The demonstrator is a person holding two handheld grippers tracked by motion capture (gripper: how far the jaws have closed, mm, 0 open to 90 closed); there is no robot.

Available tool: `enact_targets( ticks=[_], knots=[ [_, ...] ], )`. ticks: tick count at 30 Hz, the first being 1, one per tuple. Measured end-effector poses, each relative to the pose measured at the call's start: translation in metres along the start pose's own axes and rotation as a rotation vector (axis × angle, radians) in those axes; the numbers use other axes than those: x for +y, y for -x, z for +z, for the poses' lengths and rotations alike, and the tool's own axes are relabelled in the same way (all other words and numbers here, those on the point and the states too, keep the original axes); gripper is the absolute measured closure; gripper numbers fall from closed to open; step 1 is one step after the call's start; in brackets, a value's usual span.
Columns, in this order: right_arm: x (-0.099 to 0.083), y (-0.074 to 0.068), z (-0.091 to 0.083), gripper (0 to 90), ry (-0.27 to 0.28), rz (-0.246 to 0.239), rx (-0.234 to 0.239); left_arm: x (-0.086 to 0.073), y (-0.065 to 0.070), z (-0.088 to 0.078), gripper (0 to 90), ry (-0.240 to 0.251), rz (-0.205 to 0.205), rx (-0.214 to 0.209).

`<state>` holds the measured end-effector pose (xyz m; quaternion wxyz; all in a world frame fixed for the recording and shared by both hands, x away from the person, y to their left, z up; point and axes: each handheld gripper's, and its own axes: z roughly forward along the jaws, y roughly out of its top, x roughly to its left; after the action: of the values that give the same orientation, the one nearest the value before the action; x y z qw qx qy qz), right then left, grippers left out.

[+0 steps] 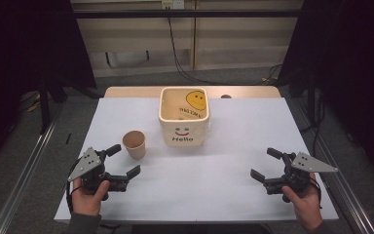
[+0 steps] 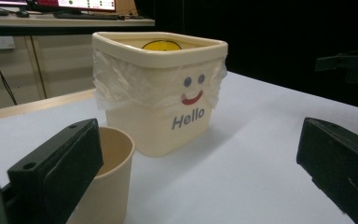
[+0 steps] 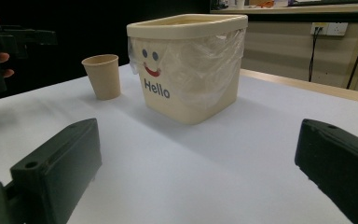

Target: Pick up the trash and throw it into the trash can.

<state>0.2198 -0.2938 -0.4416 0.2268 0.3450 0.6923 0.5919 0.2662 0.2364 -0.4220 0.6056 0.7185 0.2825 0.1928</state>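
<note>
Overhead, white table (image 1: 214, 185) amid dark curtains (image 1: 355, 58).

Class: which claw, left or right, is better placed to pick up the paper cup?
Left. The left claw is open just beside the paper cup; the right claw sits across the table, beyond the bin.

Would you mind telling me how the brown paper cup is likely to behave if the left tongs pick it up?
The paper cup looks thin-walled and seems empty, so it is probably light and may crush under a firm squeeze. It stands upright and narrows towards its base, so a sideways nudge from the open left tongs could tip it and let it roll.
</note>
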Motion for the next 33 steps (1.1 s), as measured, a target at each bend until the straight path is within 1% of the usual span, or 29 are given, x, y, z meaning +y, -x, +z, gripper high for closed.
enact_targets(
  ticks=[2, 3, 4, 5, 6, 7, 8, 9, 13, 17, 18, 19, 20, 25, 26, 29, 31, 32, 33],
  knots=[
    [0.0, 0.0, 0.0, 0.0, -0.002, 0.004, 0.005, 0.003, -0.001, 0.0, 0.1, 0.007, -0.001, -0.004],
    [0.0, 0.001, 0.0, 0.0, -0.001, 0.002, 0.006, 0.004, -0.002, 0.0, 0.1, 0.0, 0.001, 0.007],
    [0.0, 0.001, 0.0, 0.0, -0.002, 0.001, 0.006, 0.004, -0.002, 0.0, 0.1, 0.0, 0.001, 0.007],
    [0.0, 0.001, 0.0, 0.0, -0.002, 0.001, 0.007, 0.006, -0.002, 0.0, 0.1, 0.003, -0.003, 0.017],
    [0.0, 0.001, 0.0, 0.0, -0.002, 0.0, 0.008, 0.007, -0.003, 0.0, 0.1, -0.001, 0.002, 0.014],
    [0.0, 0.0, 0.0, 0.0, -0.002, 0.002, 0.005, 0.009, -0.004, 0.0, 0.1, 0.006, -0.005, 0.025],
    [0.0, 0.0, 0.0, 0.0, -0.004, 0.004, 0.005, 0.01, -0.004, 0.0, 0.1, 0.0, 0.002, 0.033],
    [0.0, 0.0, 0.0, 0.0, -0.006, 0.002, 0.006, 0.011, -0.004, 0.0, 0.1, 0.004, 0.001, 0.026],
    [0.0, 0.0, 0.0, 0.0, -0.009, 0.004, 0.004, 0.016, -0.004, -0.001, 0.1, 0.002, 0.0, 0.035],
    [-0.001, 0.0, 0.0, 0.0, -0.009, 0.005, 0.006, 0.021, -0.005, -0.001, 0.1, 0.007, -0.002, 0.031],
    [-0.001, 0.0, 0.001, 0.0, -0.01, 0.004, 0.009, 0.024, -0.006, -0.002, 0.1, 0.008, -0.002, 0.039],
    [-0.001, 0.0, 0.001, 0.0, -0.013, 0.002, 0.01, 0.024, -0.006, -0.002, 0.1, 0.008, -0.002, 0.039],
    [-0.001, 0.0, 0.001, 0.0, -0.011, 0.002, 0.013, 0.028, -0.006, -0.003, 0.1, 0.011, -0.012, 0.047],
    [-0.001, 0.0, 0.001, 0.1, -0.014, 0.002, 0.014, 0.035, -0.008, -0.004, 0.2, 0.026, -0.019, 0.057],
    [-0.001, -0.001, 0.001, 0.1, -0.017, 0.003, 0.009, 0.038, -0.009, -0.004, 0.4, 0.03, -0.024, 0.052],
    [-0.001, -0.001, 0.001, 0.1, -0.021, 0.0, 0.013, 0.048, -0.011, -0.004, 0.4, 0.025, -0.017, 0.062],
    [-0.001, -0.001, 0.002, 0.1, -0.02, -0.005, 0.014, 0.055, -0.012, -0.004, 0.4, 0.029, -0.019, 0.066],
    [-0.001, -0.001, 0.001, 0.1, -0.021, -0.001, 0.013, 0.059, -0.011, -0.004, 0.4, 0.032, -0.022, 0.077],
    [-0.001, -0.001, 0.001, 0.1, -0.021, -0.001, 0.015, 0.064, -0.011, -0.004, 0.3, 0.033, -0.019, 0.075]
  ],
)
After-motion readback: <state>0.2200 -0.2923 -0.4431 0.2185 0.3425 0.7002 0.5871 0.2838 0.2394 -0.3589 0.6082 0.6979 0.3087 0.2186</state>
